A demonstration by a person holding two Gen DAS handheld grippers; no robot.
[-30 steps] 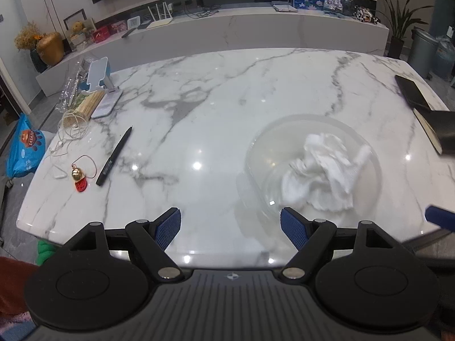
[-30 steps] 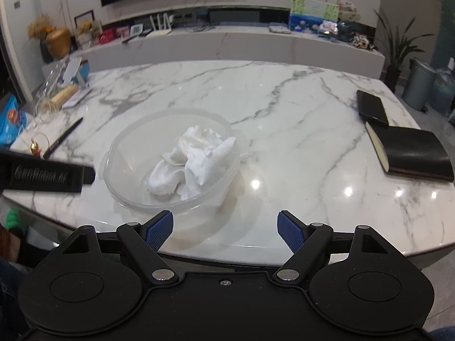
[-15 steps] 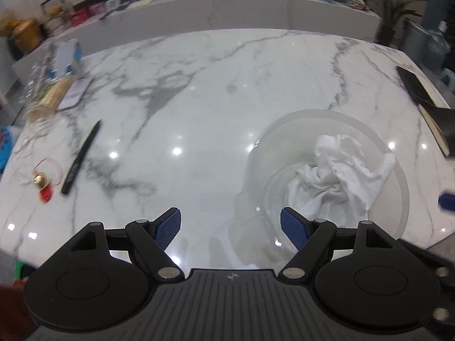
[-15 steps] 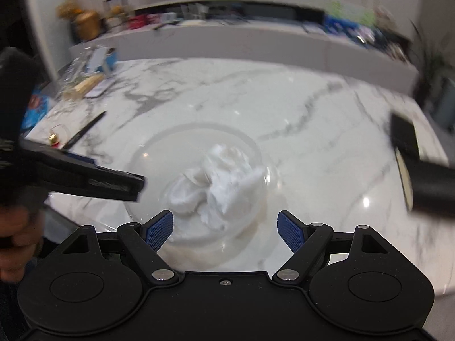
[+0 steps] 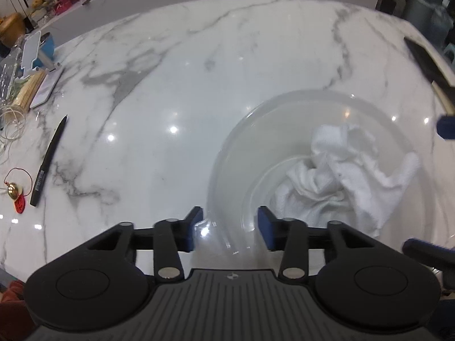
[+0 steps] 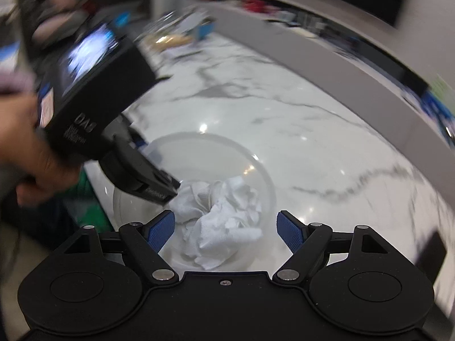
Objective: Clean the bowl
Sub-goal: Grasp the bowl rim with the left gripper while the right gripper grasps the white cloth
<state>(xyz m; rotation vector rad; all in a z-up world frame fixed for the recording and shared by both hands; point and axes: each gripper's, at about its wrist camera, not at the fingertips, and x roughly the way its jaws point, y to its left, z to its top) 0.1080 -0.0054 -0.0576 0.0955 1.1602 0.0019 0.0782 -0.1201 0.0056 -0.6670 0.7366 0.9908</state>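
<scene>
A clear plastic bowl [image 5: 298,108] sits on the white marble table [image 5: 199,71] and holds a crumpled white cloth [image 5: 341,176]. My left gripper [image 5: 227,233] is open, and its fingers straddle the bowl's near left rim. In the right wrist view the bowl [image 6: 199,147] and cloth [image 6: 224,221] lie just ahead of my right gripper [image 6: 226,228], which is open wide above the cloth. The left gripper's body [image 6: 113,119] reaches in from the left over the bowl's rim. A blue pad of the right gripper shows at the left wrist view's right edge.
A black pen [image 5: 48,159], a small gold bell on a red cord [image 5: 14,191], a coiled cable [image 5: 11,122] and a phone stand [image 5: 37,54] lie at the table's left. Dark notebooks [image 5: 426,62] lie at the far right.
Both grippers have moved in on the bowl. The left one has narrowed and now straddles the rim. The right one has swung left and down over the cloth.
</scene>
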